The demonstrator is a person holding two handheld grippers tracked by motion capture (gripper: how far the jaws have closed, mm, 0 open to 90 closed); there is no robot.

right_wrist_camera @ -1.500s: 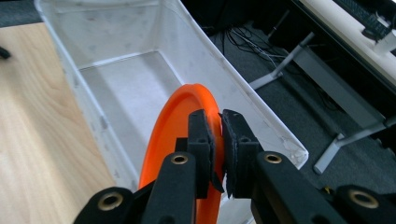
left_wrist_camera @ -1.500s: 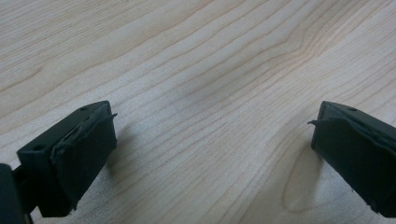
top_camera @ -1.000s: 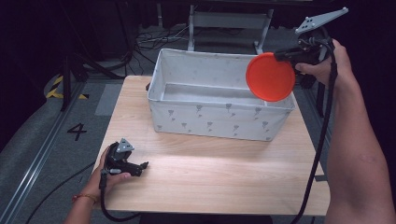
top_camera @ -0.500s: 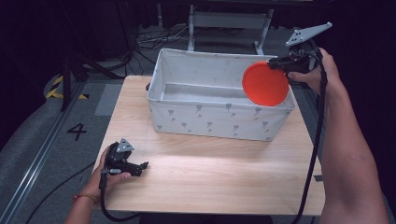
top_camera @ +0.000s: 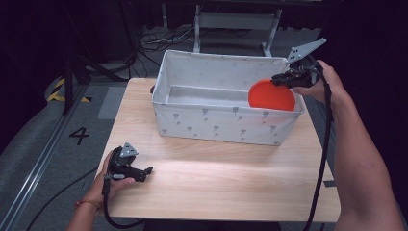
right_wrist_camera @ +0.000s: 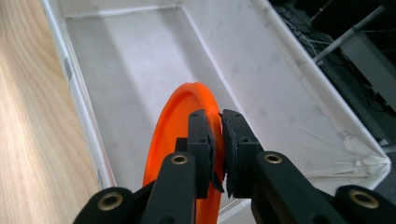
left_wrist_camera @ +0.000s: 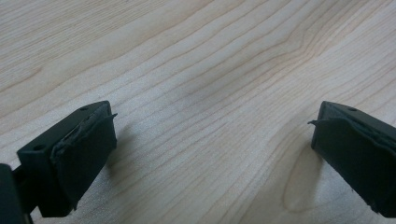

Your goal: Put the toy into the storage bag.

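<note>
Wood grain of the table (left_wrist_camera: 196, 70) is seen between the jaws of the left gripper (top_camera: 126, 166), which is rested on the near left part of the tabletop in the person's left hand (top_camera: 109, 185). Its jaws are spread wide with nothing between them, as the left gripper view makes plain, and no part in the work is judged to be taken by it at this moment.

Further right, a white fabric bin (top_camera: 226, 126) with a small grey print is stood on the far half of the table. Its floor is seen bare in the right gripper view.

At the bin's right end, an orange plate (top_camera: 272, 95) is held on edge, partly below the rim and just inside the right end wall. The plate's rim is pinched between the closed jaws of the right gripper (top_camera: 284, 78), which is carried above the bin's far right corner by the right hand (top_camera: 327, 86).

The step in hand is judged to be the placing of the plate into the bin. Whether the plate's lower edge is touching the floor cannot be told. For the next move, the plate would need to be lowered, tipped toward flat, clear of the end wall, and only then released.
</note>
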